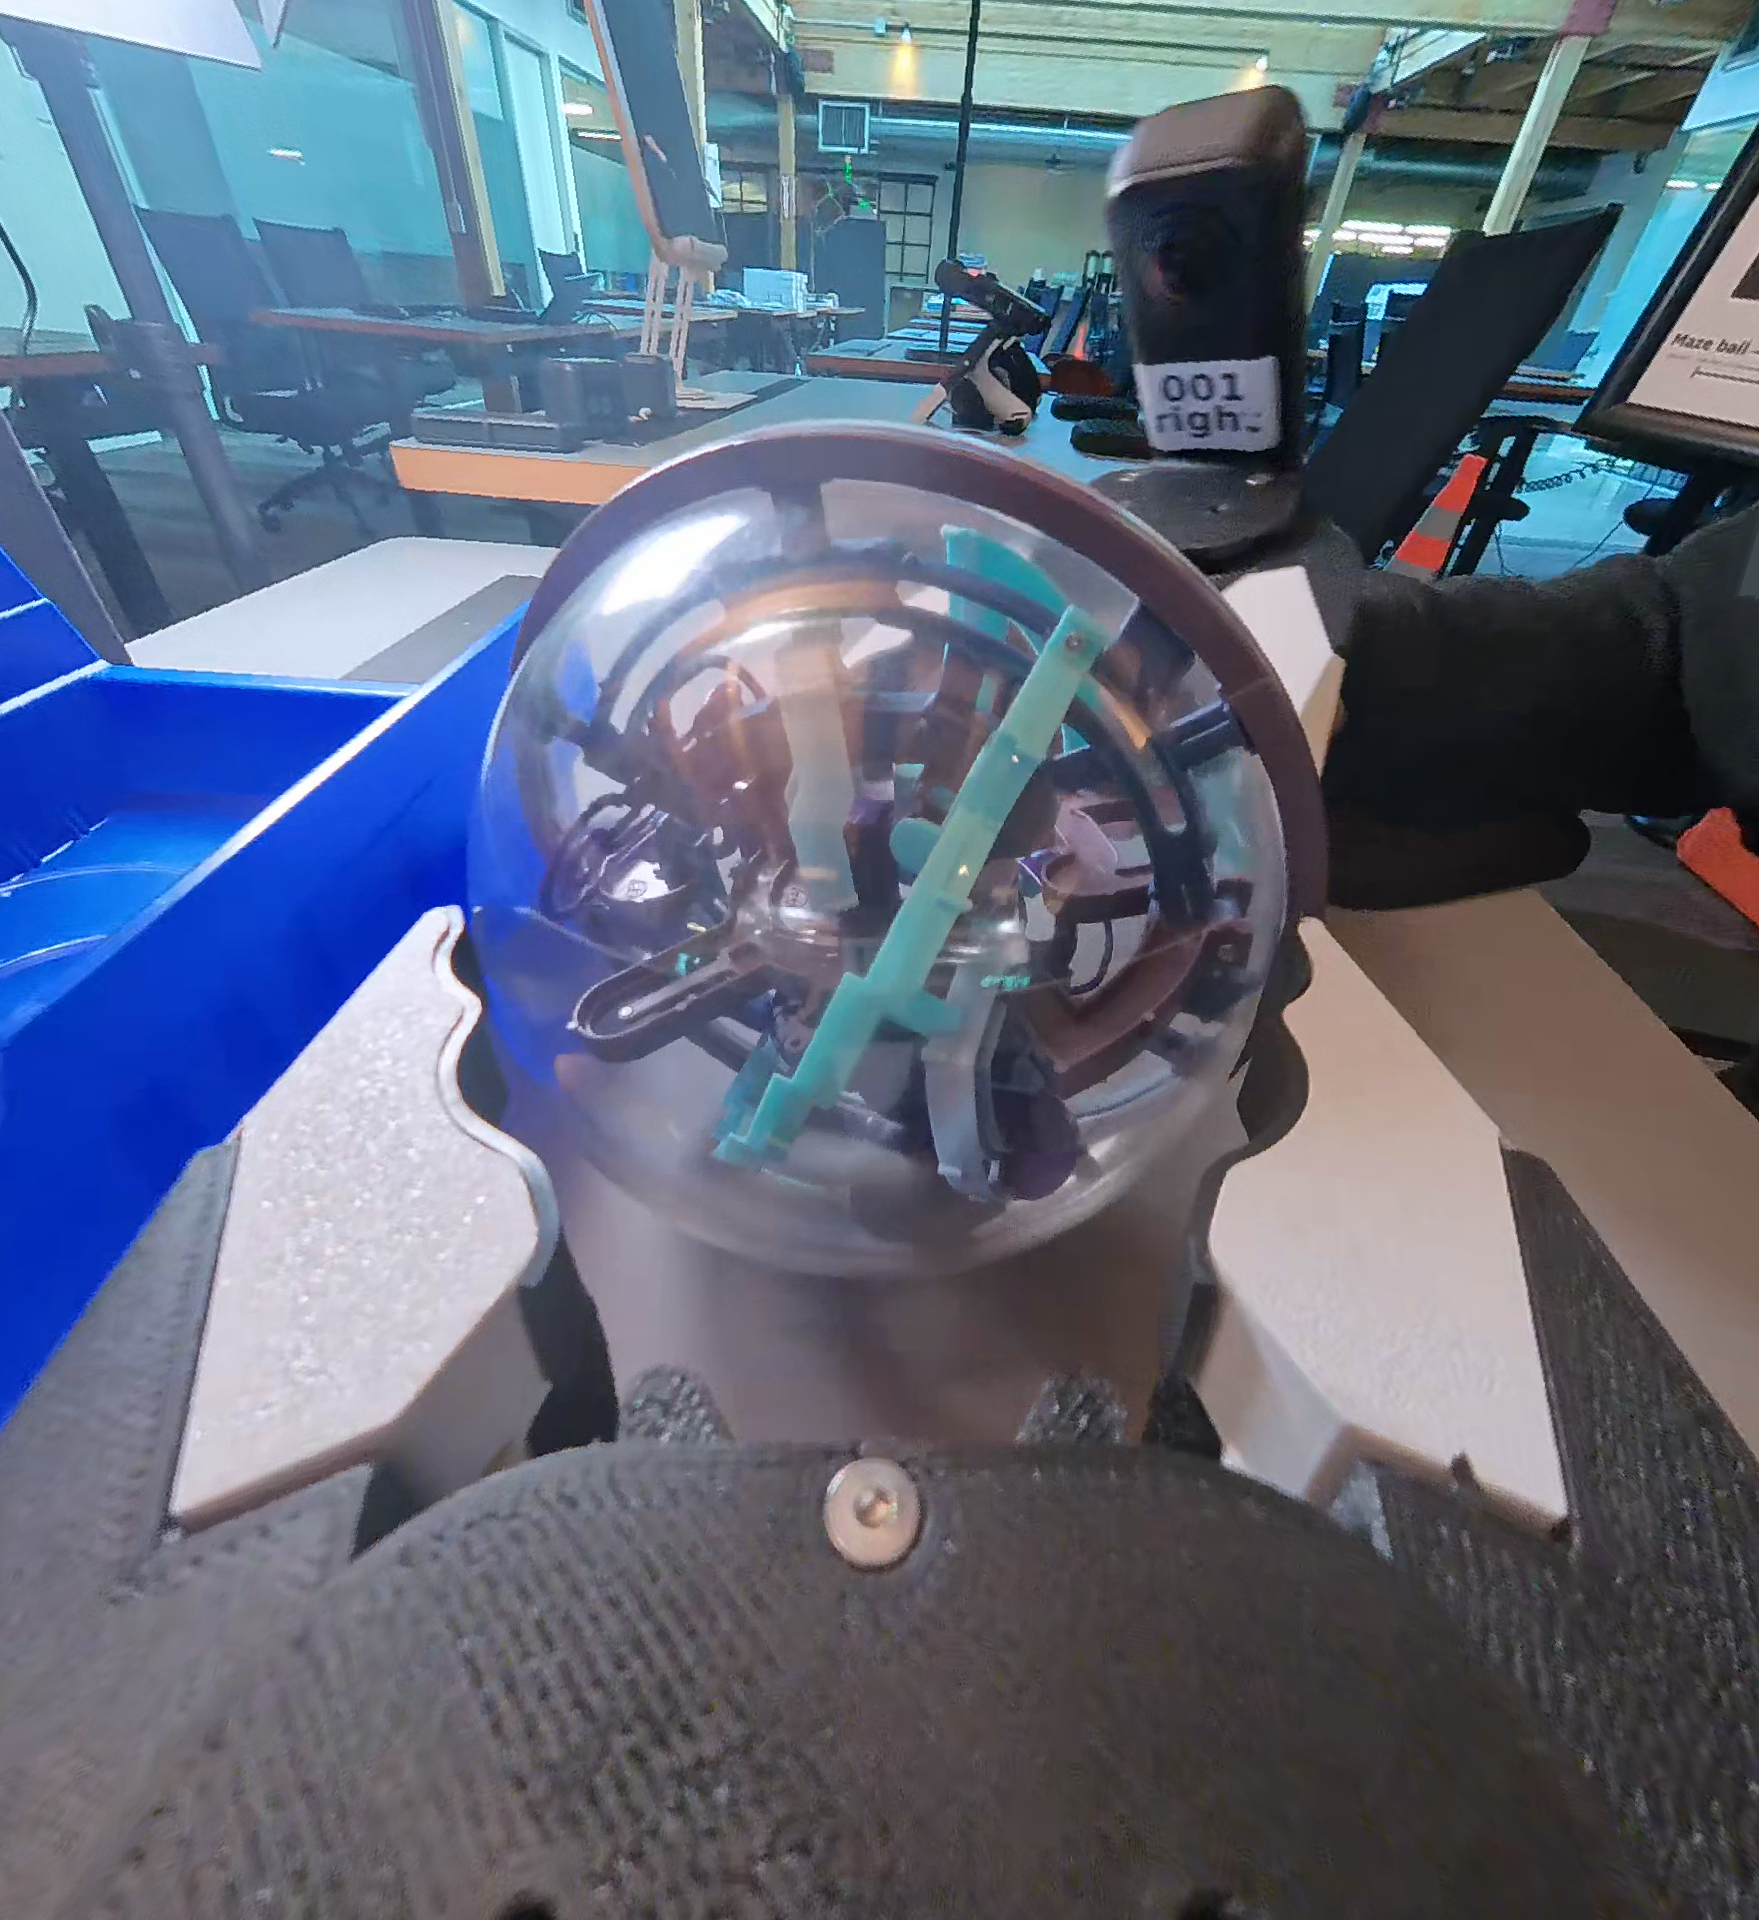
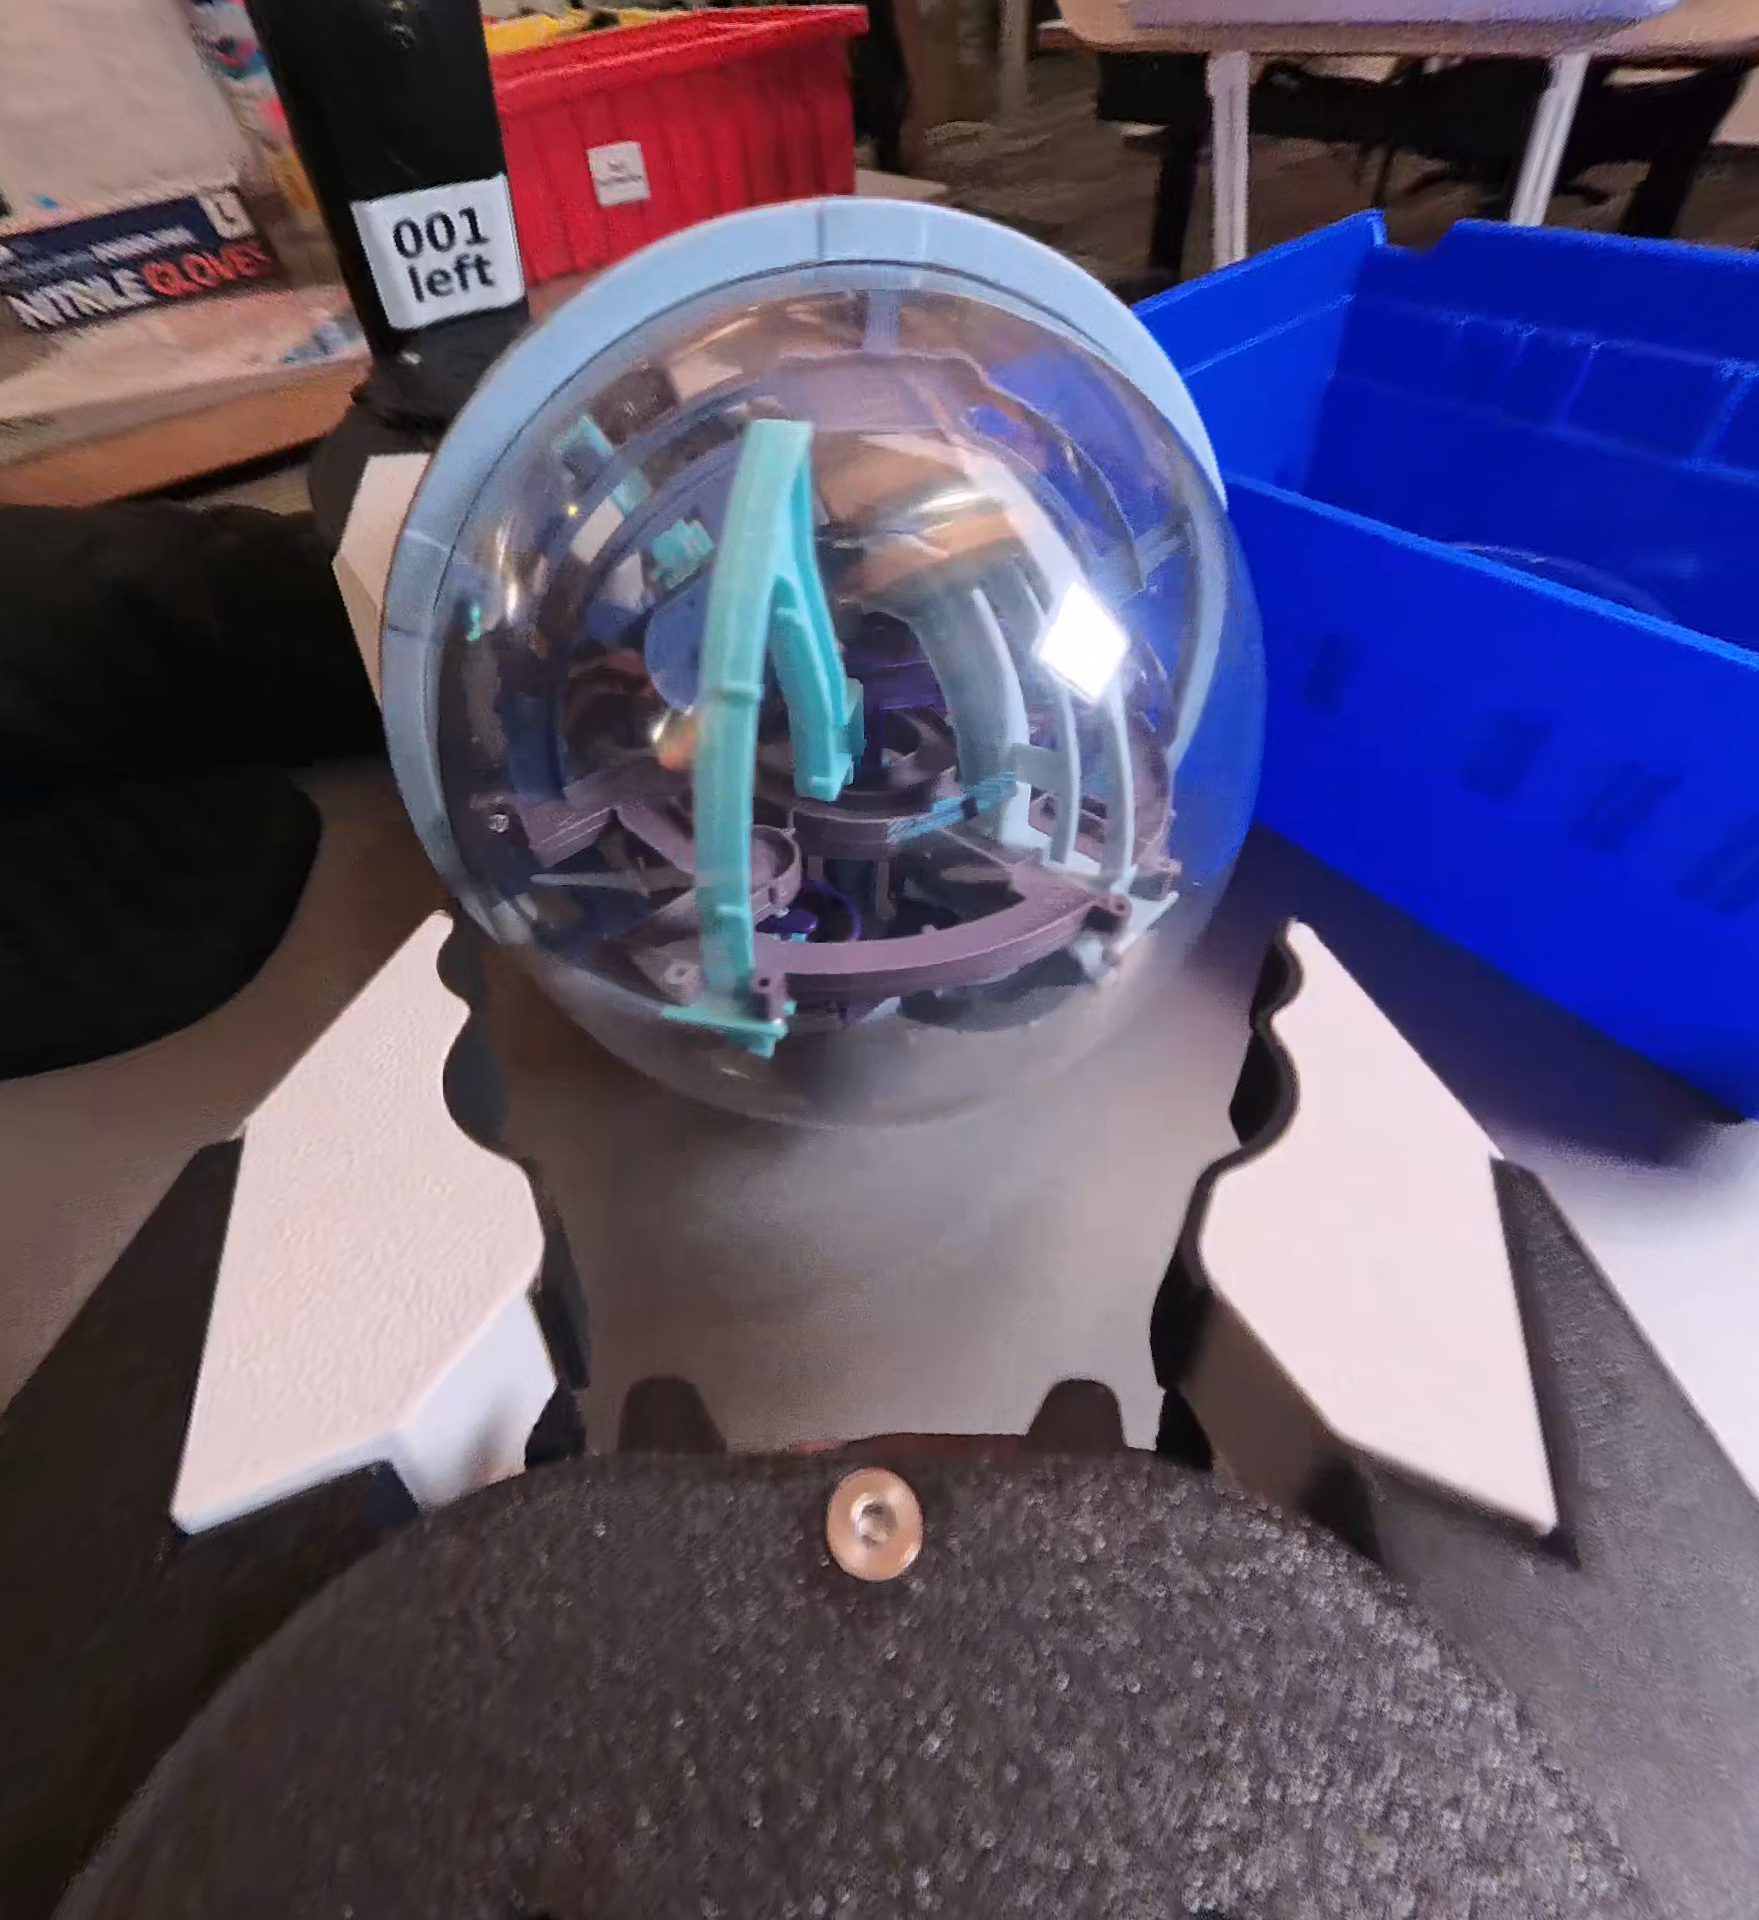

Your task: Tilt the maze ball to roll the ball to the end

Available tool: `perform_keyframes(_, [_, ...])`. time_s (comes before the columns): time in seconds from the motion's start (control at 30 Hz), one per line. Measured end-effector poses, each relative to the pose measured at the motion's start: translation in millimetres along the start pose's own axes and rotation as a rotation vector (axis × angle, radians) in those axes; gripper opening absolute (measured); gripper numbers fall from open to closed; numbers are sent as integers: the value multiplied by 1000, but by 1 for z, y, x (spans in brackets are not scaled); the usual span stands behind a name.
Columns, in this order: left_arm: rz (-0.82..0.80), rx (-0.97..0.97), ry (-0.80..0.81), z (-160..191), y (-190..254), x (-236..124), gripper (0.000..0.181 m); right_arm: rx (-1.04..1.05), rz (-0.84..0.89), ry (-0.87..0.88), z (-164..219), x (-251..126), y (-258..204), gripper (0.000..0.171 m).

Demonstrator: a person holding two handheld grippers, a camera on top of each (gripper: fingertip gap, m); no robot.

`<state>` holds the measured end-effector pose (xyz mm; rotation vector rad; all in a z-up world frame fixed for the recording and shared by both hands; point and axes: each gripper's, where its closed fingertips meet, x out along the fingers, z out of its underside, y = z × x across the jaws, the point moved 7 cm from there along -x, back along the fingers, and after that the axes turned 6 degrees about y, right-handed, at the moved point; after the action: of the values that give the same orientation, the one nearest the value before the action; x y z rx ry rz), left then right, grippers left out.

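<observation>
Maze ball (image 1: 896, 852) sits between the white fingers (image 1: 355, 1195) of the left gripper (image 1: 880, 997), lower half in the gap, scalloped inner edges tight against its sides: gripped. From the opposite side the right gripper (image 2: 859, 997) clamps it the same way, fingers (image 2: 366, 1174) pressed on both flanks. So the clear sphere is held from two ends above the pale tabletop (image 2: 1685, 1226). A small metal ball (image 2: 672, 738) rests beside the teal track (image 2: 729, 727), left of centre in the right wrist view. Blue bin (image 2: 1540, 665) just beside the sphere. White printed labels on both gripper posts (image 2: 392, 166). A box with lettering (image 2: 116, 260) lies far left; red crate (image 2: 677, 125) behind.
</observation>
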<state>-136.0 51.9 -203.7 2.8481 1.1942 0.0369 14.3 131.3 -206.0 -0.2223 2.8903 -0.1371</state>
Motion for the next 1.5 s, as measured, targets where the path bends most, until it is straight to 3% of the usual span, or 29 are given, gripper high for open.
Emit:
perform_keyframes(0.03, [-1, -2, 2, 0, 0, 1, 144, -16, 29, -4, 1, -2, -4, 141])
perform_keyframes(0.17, [23, -7, 16, -3, 6, 4, 141, -67, 98, 16, 8, 0, -16, 140])
perform_keyframes(0.47, [68, -59, -58, 15, -1, 6, 149, -59, 34, 72, 9, 1, -6, 138])
perform_keyframes(1.03, [61, -61, -116, 22, 10, 4, 146, -178, 21, 69, 5, -3, -16, 139])
perform_keyframes(1.5, [26, 68, -143, 24, 17, 9, 147, -307, 16, 63, 7, -9, -17, 140])
